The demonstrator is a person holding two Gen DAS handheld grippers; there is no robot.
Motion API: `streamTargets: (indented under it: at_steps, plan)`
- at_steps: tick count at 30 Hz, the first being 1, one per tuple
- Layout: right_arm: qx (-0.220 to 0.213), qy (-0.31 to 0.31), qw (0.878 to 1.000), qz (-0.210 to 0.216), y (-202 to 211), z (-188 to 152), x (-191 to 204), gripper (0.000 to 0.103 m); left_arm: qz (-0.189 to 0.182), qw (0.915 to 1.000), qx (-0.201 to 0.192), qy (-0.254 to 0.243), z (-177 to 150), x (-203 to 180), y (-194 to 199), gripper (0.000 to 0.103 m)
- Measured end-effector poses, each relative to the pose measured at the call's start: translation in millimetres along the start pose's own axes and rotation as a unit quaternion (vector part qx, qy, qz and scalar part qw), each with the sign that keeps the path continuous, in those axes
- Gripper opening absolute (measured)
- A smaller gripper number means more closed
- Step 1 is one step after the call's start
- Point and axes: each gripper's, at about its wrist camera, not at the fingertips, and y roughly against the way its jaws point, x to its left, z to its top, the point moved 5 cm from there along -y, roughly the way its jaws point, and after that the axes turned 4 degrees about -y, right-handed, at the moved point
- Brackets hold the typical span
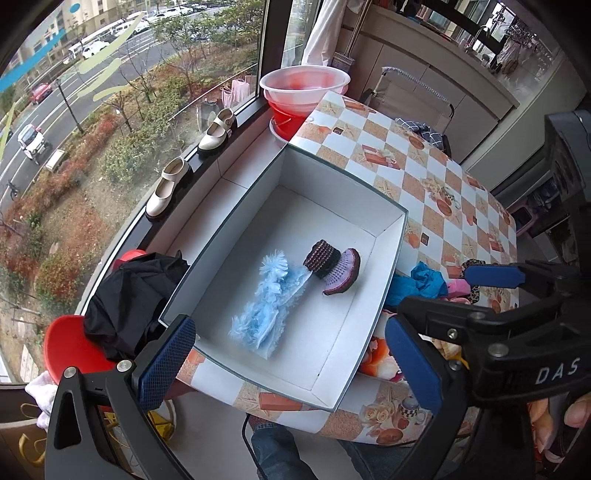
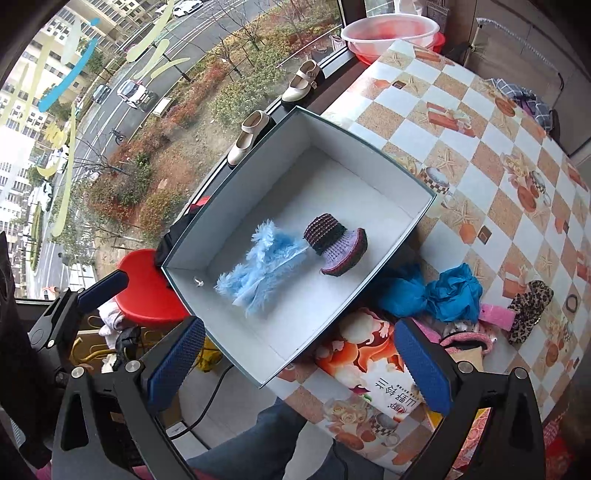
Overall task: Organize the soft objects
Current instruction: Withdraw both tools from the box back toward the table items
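Landmark: open white cardboard box with dark green outer walls (image 1: 388, 236) (image 2: 417, 218), sitting on the table with a checkered orange-and-white printed cloth (image 1: 424, 166) (image 2: 480, 122), its near corner overhanging the table's edge.

Inside box, on its floor: fluffy pale blue furry piece (image 1: 266, 302) (image 2: 258, 262) lying toward the window-side wall; touching it on the table side, small crocheted bootie with dark brown cuff and lilac foot (image 1: 332, 266) (image 2: 332, 247), cuff up, sole tipped sideways. 2 soft items in the box in all.

Left gripper (image 1: 291, 362): jaws wide apart, nothing between the blue pads, held above the box's near corner. In the right wrist view it (image 2: 103, 291) shows beside the box's window-side corner.

Right gripper (image 2: 299, 365): jaws wide apart, empty, above the box's near corner. In the left wrist view one of its pads (image 1: 493, 276) shows on the table side of the box.

Outside box, on the table just past its right wall: crumpled bright blue cloth (image 1: 424, 280) (image 2: 450, 291), pink knit piece (image 2: 465, 339), leopard-print slipper-like item (image 2: 528, 310).

Beyond the box's far corner: stacked translucent and red plastic basins (image 1: 303, 92) (image 2: 388, 33). On the window sill beside the box: 2 cream strap shoes (image 1: 168, 188) (image 2: 247, 138).
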Motion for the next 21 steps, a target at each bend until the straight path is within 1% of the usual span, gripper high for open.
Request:
streamTargets:
  at_steps: [2,3,7,12,16,21]
  plan:
    - [-0.019,0.015,0.999,-0.021,5,-2,5,0.103,0.001,1.0,0.003,0.002,-7,1,2,0.103]
    - [-0.023,0.02,0.999,-0.025,7,-4,8,0.103,0.003,1.0,0.004,0.001,-11,0,3,0.103]
    - [-0.019,0.019,1.0,-0.01,7,-12,18,0.103,0.006,0.9999,0.007,-0.007,-21,-2,6,0.103]
    - [-0.025,0.009,1.0,-0.007,8,-24,22,0.103,0.015,0.9996,0.002,-0.023,-25,-2,13,0.103]
    - [-0.033,-0.004,0.999,-0.005,12,-32,20,0.103,0.015,0.9993,0.006,-0.033,-27,-2,14,0.103]
    - [-0.054,-0.036,0.998,0.005,22,-40,13,0.103,0.018,0.9975,0.007,-0.067,-29,-9,15,0.103]
